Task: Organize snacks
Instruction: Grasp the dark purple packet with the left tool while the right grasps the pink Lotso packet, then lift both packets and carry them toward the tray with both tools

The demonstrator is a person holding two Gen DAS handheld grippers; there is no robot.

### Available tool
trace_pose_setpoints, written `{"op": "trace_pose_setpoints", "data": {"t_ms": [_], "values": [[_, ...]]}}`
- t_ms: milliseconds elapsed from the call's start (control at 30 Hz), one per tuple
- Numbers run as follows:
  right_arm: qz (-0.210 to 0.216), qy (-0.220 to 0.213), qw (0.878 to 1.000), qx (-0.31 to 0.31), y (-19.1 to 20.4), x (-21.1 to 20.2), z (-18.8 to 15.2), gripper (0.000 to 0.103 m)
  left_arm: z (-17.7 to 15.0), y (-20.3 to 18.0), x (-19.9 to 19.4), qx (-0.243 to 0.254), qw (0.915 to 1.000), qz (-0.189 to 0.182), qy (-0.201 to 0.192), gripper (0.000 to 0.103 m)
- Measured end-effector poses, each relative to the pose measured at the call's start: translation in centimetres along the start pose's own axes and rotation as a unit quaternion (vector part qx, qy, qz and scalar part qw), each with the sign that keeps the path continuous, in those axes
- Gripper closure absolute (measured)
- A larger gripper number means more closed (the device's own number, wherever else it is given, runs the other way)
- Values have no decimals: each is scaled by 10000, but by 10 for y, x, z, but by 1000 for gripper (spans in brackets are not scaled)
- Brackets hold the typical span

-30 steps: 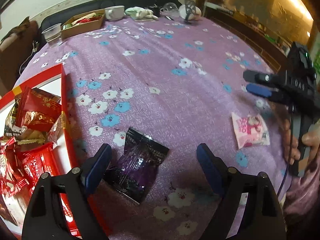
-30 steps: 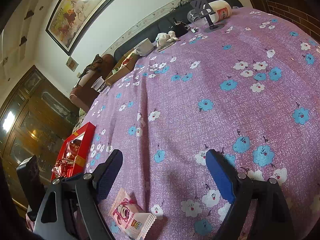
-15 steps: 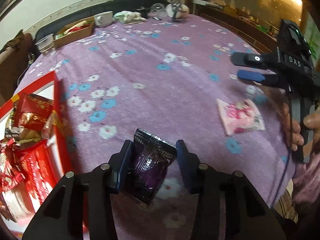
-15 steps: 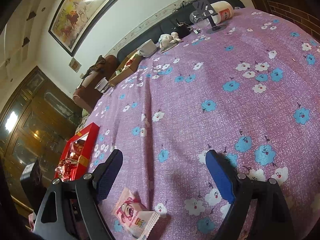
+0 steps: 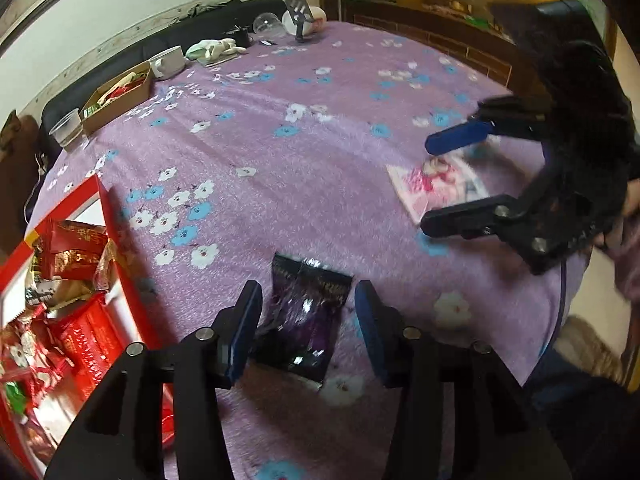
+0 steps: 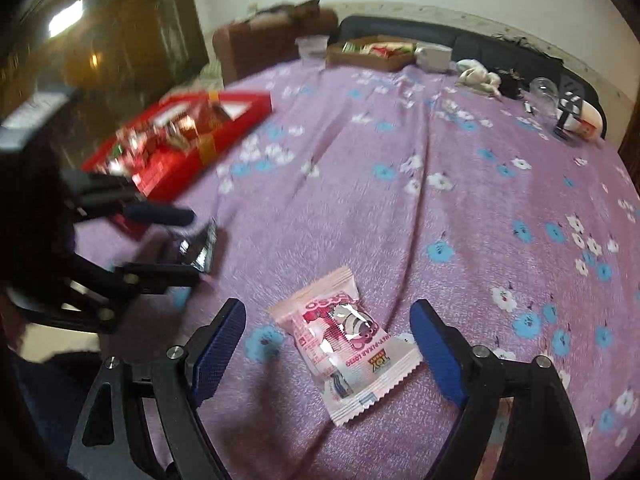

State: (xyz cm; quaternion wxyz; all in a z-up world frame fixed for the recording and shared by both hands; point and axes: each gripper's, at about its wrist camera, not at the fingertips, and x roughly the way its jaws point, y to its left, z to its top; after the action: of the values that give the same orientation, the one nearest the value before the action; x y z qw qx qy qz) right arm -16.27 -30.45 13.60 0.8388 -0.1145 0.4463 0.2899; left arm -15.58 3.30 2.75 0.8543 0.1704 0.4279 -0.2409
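Soft indoor light is cast evenly, and a glowing lamp (image 6: 66,20) is seen upper left. Motion blur is shown, especially rightward; edges are bent and darkened by fisheye distortion.

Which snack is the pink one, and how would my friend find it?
Start at the purple flowered tablecloth, then look near its front edge, between the fingers of the right tool. There a flat pink packet lies with a pink cartoon bear on it. The only other loose snack nearby, the dark purple packet, is shiny and almost black.
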Motion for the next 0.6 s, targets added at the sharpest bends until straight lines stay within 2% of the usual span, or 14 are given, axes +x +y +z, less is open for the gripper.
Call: {"op": "trace_pose_setpoints", "data": {"t_ms": [33, 100, 167, 333, 467, 600], "values": [[2, 97, 9999, -48, 1, 5, 1, 21, -1, 1, 2, 27, 10000, -28, 59, 56], [-2, 361, 9993, -106, 1, 15, 1, 31, -3, 4, 7, 35, 9998, -134, 151, 56], [-78, 376, 9991, -167, 2, 17, -2, 35, -3, 7, 8, -41, 9995, -277, 126, 56], [-180, 295, 9993, 157, -9, 8, -8, 59, -1, 4, 7, -45, 9993, -361, 68, 67], [-173, 139, 9988, 435, -14, -2, -19, 60, 0, 3, 7, -249, 9989, -389, 25, 68], [17, -109, 9953, 962, -25, -9, -27, 62, 4, 3, 8, -569, 9977, -365, -31, 69]]}}
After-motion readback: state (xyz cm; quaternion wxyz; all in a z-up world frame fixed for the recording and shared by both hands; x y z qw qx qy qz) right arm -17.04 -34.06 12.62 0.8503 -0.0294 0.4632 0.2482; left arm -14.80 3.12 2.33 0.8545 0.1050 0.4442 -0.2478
